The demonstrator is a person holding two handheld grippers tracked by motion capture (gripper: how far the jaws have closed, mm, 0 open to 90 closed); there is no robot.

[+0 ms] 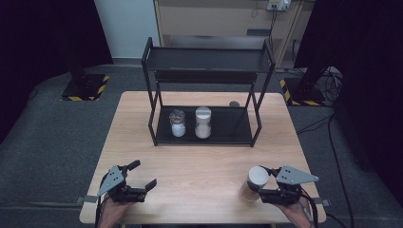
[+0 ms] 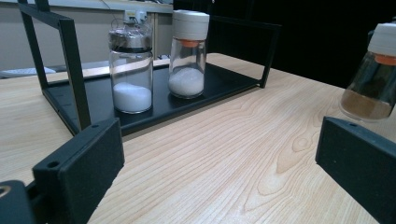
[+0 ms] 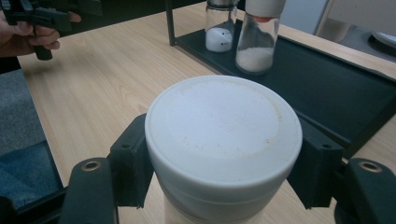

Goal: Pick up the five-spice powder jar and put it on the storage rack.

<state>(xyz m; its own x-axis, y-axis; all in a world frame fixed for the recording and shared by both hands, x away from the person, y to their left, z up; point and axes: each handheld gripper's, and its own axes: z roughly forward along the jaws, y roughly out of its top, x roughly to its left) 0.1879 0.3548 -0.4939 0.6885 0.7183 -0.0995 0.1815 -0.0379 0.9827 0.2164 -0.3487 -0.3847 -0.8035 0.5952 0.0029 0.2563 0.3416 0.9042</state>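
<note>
White-capped brown spice jar, pinched by right gripper fingers at lower right, awaited shelving beside two jars on rack; left gripper fingers spread.

Right hand-held gripper clamped; left hand-held gripper apparently open.

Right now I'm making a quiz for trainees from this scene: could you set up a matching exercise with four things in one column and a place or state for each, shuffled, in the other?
Things:
1. white-capped jar of brown powder
2. metal-capped jar of white powder
3. left gripper
4. top shelf of the black rack

Places or states:
A. bare
B. jaws open, nothing between them
C. clamped at its cap between the jaws of the right gripper
D. on the rack's bottom shelf, left of a white-capped jar of white powder

Pairs: 1-C, 2-D, 3-B, 4-A
</note>
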